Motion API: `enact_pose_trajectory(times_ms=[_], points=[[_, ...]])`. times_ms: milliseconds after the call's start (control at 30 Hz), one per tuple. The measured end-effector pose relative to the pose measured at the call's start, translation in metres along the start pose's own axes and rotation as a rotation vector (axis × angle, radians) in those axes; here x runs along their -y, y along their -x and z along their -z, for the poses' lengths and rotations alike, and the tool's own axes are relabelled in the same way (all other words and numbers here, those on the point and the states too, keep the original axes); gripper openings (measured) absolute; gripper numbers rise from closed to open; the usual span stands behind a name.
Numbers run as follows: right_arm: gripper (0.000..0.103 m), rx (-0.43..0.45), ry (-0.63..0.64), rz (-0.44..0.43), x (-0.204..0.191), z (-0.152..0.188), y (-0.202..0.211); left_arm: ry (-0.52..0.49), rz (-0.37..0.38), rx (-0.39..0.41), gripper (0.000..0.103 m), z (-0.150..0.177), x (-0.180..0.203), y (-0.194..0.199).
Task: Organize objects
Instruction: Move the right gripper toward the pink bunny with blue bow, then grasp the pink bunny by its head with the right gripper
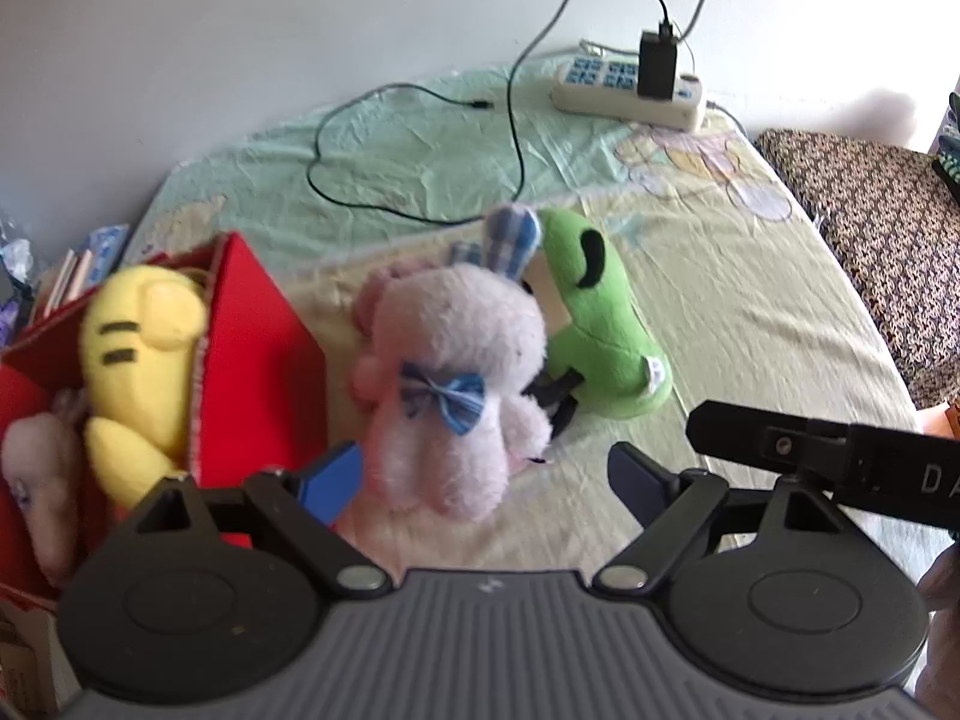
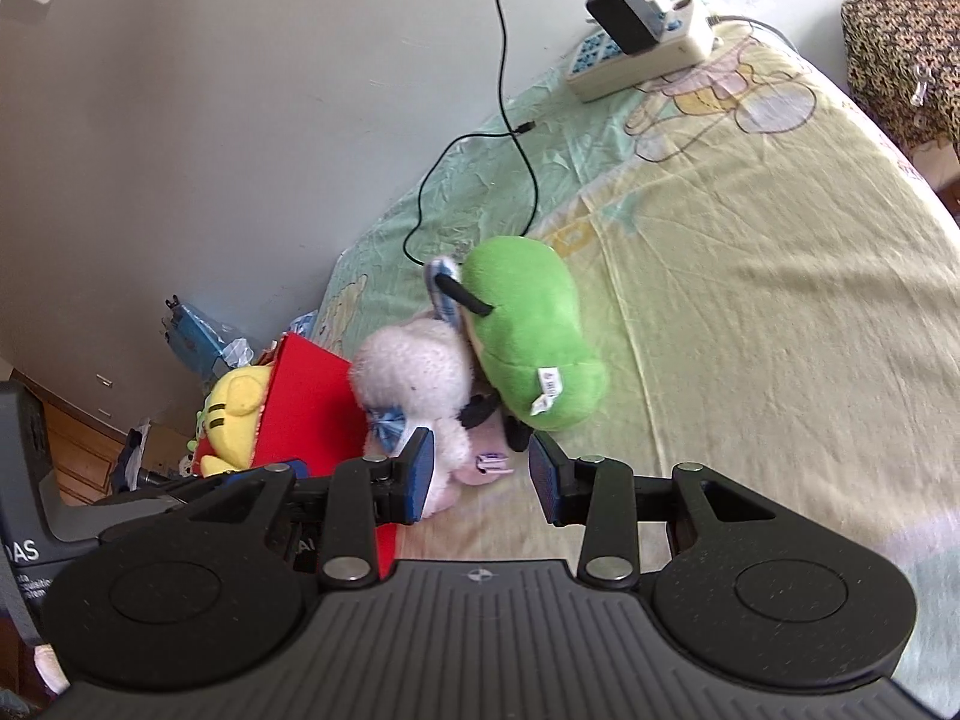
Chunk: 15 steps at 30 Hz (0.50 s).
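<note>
A pale pink plush rabbit (image 1: 450,372) with a blue bow lies on the bed, leaning against a green plush toy (image 1: 600,324). My left gripper (image 1: 486,474) stands open just short of the rabbit, its blue pads on either side of the rabbit's lower body. To the left, a red box (image 1: 264,348) holds a yellow plush (image 1: 138,354) and another pale pink plush (image 1: 36,480). In the right wrist view my right gripper (image 2: 480,474) is open right in front of the rabbit (image 2: 414,384) and the green toy (image 2: 528,336), with the left pad touching the rabbit.
A white power strip (image 1: 630,87) with a black charger and a looping black cable (image 1: 420,180) lies at the far side of the bed (image 1: 750,312), against the wall. A leopard-print stool (image 1: 882,228) stands at the right. Clutter sits behind the red box.
</note>
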State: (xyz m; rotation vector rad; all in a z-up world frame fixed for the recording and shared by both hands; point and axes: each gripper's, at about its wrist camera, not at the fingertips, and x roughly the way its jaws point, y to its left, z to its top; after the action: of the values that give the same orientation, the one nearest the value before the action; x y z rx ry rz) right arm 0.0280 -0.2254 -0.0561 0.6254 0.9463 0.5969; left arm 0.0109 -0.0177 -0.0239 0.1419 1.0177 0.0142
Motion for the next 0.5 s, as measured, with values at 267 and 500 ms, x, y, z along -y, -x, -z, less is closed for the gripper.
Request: enact_pose_trajectory(times_ms=[267, 500], points=[[0.04, -0.037, -0.025, 0.011, 0.016, -0.005, -0.011, -0.003, 0.041, -0.065, 0.087, 0.0, 0.009, -0.025], [0.041, -0.045, -0.053, 0.029, 0.032, -0.014, -0.017, 0.024, 0.133, -0.051, 0.087, 0.003, 0.006, -0.038]])
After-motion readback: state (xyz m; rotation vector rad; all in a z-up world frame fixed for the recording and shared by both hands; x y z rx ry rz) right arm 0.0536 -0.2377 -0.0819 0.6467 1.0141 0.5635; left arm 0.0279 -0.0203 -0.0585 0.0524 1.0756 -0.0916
